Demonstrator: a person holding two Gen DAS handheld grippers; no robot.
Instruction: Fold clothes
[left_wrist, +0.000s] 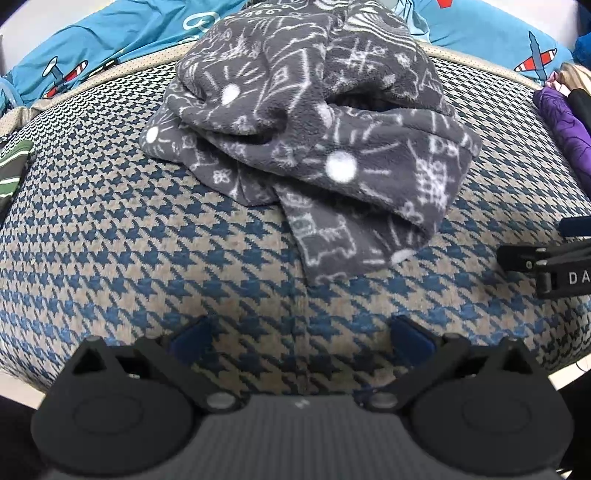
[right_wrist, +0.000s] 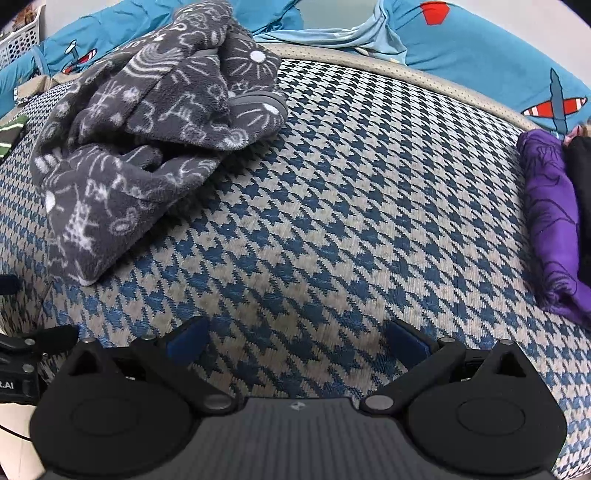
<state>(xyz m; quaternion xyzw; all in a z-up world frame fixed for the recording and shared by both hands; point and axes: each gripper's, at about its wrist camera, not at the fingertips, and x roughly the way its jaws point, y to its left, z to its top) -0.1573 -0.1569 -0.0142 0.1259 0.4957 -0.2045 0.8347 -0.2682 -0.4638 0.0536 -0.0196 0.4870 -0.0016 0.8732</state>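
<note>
Two grippers: both hung over the houndstooth cushion, each with its blue-padded fingers spread wide and nothing between them.
Left gripper: its own view looked straight at the fleece; bare cushion lay between the pads and the cloth's nearest edge, so no touch.
Right gripper: its own view looked mostly at bare cushion; its pads were well apart from any cloth.
Fleece: a grey garment with white doodle print lay crumpled in a heap toward the far middle of the cushion, unfolded. From the left view it sat dead ahead; from the right view it sat far left.
Only in left view: the other tool's black body, lettered "DA", poked in at the right edge, beside the fleece but apart from it.
Only in right view: a white basket in the far left corner, and a black tool part at the left edge.
Both views: a purple cloth folded at the cushion's right edge, a green striped cloth at its left edge, and blue bedding with planes behind.
</note>
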